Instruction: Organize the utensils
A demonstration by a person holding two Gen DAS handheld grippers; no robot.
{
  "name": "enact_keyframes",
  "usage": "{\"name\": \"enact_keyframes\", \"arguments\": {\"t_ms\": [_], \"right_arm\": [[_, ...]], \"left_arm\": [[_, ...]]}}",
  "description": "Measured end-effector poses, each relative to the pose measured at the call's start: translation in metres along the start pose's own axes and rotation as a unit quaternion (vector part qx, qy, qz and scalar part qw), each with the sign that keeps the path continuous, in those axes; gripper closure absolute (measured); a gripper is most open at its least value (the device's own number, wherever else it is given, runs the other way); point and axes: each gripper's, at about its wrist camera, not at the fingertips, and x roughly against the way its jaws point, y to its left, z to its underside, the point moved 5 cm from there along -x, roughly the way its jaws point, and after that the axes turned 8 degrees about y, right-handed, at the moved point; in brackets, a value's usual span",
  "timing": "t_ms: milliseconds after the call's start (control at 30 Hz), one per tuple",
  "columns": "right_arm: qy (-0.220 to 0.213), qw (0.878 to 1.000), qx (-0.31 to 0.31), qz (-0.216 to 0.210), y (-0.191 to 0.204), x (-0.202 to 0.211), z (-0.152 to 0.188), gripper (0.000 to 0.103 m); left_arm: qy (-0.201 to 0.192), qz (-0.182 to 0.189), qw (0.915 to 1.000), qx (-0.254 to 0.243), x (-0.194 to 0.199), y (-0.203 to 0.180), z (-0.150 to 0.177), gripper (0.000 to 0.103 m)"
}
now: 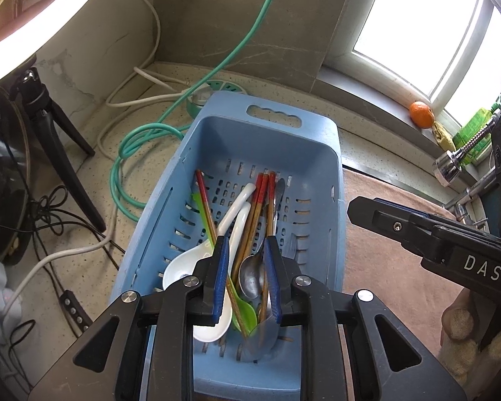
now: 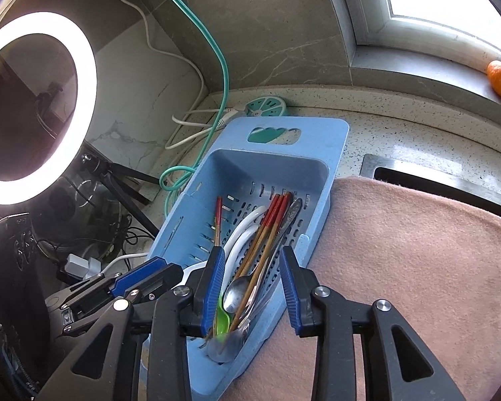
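A blue slotted basket [image 1: 317, 153] [image 2: 317, 173] lies on the counter and holds mixed utensils: red-tipped wooden chopsticks [image 1: 255, 207] [image 2: 267, 230], white ceramic spoons [image 1: 183, 260] [image 2: 240, 234], a green plastic spoon [image 1: 245, 310] [image 2: 223, 317] and metal spoons [image 1: 250, 274] [image 2: 235, 292]. My left gripper [image 1: 247, 250] is open and empty, hovering over the near end of the basket. My right gripper [image 2: 252, 260] is open and empty, just above the utensils at the basket's right side; it also shows in the left wrist view [image 1: 417, 230].
A pink cloth [image 1: 394, 244] [image 2: 417, 267] lies right of the basket. A green hose [image 1: 143, 140], white cables, a round green power strip [image 2: 267, 108] and a tripod [image 1: 60, 153] crowd the left. A ring light [image 2: 33, 107] stands left. An orange [image 1: 421, 114] rests on the windowsill. A faucet [image 1: 451, 163] is at right.
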Motion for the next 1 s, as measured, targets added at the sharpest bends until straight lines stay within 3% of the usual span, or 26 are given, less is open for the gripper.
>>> {"name": "enact_keyframes", "arguments": {"t_ms": [167, 233, 300, 367, 500, 600, 700, 867, 1000], "right_arm": [[-0.004, 1.000, 0.004, -0.003, -0.001, 0.011, 0.004, 0.071], [-0.008, 1.000, 0.005, -0.003, -0.003, 0.016, 0.007, 0.060], [-0.013, 1.000, 0.006, -0.003, -0.004, 0.021, 0.009, 0.056], [-0.013, 1.000, 0.008, -0.004, -0.006, 0.025, 0.012, 0.056], [-0.013, 1.000, 0.012, -0.004, -0.011, 0.035, 0.019, 0.055], [-0.018, 1.000, 0.019, 0.003, -0.015, 0.043, 0.026, 0.055], [-0.020, 0.999, 0.028, 0.007, -0.018, 0.051, 0.033, 0.054], [-0.028, 0.998, 0.047, 0.016, -0.022, 0.064, 0.048, 0.054], [-0.045, 0.997, 0.061, 0.025, -0.026, 0.078, 0.060, 0.038]], "left_arm": [[-0.008, -0.004, 1.0000, 0.001, 0.009, -0.008, 0.005, 0.071], [-0.013, -0.005, 0.9999, 0.001, 0.013, -0.012, 0.008, 0.071], [-0.016, -0.006, 0.9999, 0.001, 0.017, -0.016, 0.011, 0.071], [-0.017, -0.006, 0.9998, 0.003, 0.020, -0.020, 0.014, 0.069], [-0.022, -0.008, 0.9997, 0.009, 0.027, -0.028, 0.021, 0.052], [-0.026, -0.009, 0.9995, 0.014, 0.034, -0.035, 0.027, 0.050], [-0.032, -0.016, 0.9992, 0.018, 0.042, -0.042, 0.034, 0.042], [-0.040, -0.020, 0.9987, 0.026, 0.055, -0.051, 0.048, 0.040], [-0.043, -0.030, 0.9983, 0.026, 0.063, -0.059, 0.058, 0.033]]}}
